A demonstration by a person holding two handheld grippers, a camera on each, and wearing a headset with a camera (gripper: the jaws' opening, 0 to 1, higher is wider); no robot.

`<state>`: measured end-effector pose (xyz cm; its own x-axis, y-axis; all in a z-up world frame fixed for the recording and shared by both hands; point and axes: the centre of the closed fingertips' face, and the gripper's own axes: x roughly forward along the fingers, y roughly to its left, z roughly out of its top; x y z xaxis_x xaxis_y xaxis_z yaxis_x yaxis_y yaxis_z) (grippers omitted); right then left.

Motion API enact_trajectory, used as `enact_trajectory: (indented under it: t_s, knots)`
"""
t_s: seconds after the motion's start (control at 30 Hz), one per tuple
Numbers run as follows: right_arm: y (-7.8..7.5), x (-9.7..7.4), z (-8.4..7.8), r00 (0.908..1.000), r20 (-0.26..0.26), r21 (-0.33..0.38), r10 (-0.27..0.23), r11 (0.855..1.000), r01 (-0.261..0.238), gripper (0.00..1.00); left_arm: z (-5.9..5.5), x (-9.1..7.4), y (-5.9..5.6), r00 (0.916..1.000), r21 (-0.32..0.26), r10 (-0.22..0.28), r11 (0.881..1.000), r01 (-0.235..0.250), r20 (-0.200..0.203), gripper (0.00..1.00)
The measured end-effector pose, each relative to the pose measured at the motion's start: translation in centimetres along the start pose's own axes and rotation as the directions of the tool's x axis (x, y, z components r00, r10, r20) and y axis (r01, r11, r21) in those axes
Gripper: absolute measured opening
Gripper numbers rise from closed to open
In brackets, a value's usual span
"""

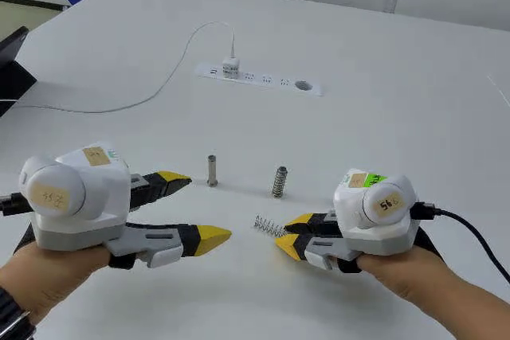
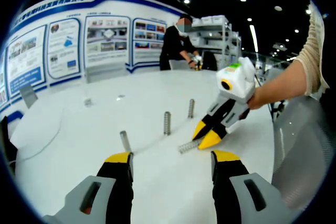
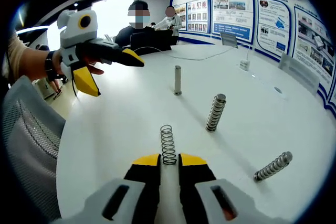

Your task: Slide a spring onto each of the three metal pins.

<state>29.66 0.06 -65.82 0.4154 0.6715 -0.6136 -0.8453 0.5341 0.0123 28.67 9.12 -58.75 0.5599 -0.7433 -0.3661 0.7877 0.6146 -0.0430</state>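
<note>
Pinching claw: right claw [image 3: 169,158] is narrow, its yellow-tipped jaws closed on the near end of the loose silver coil spring [image 3: 168,144], which points away from it along the white desk [image 3: 121,124].
Waiting claw: left claw [image 1: 209,207] is spread wide and holds nothing, hovering low over the desk opposite the right one.
Bare pin: short upright grey metal pin [image 1: 212,170] with no coil on it stands beyond the gap between the two claws. It looks like the last target.
Loaded pins: second metal pin wearing a spring [image 1: 279,181] stands near the bare one, and a third sprung pin [image 2: 191,108] stands beyond it in the left gripper view.
Progress: two of three look done. The last spring is gripped but appears to lie on the desk, not yet raised.
Risk, droop: gripped by one end only, the spring may sag or swing once lifted, so its free mouth could miss the pin top.
Risk, tipping: whether the pins are fixed down cannot be told. A sideways push from coil or jaw might topple the bare one.
Risk, neighbour: the sprung pin sits near the likely path, so a wide swing could knock it.
Risk, squeeze: too hard a pinch could crush the coils, and too light a one could let the spring flick out.
Background: white power strip [image 1: 259,79] lies well apart, behind the pins.
</note>
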Motion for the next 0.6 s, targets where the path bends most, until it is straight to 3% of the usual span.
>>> enact_trajectory:
  t_s: [0.37,0.6]
  knots:
    - [0.1,-0.3,0.3,1.0,0.001,-0.022,0.001,1.0,-0.001,0.12,-0.1,0.1,-0.3,0.9999,0.005,-0.009,1.0,0.009,-0.005,0.6]
    - [0.9,-1.1,1.1,0.9992,0.008,-0.042,0.04,0.998,-0.04,0.12,-0.5,0.5,-1.0,0.999,0.024,-0.039,0.999,0.039,-0.021,0.59]
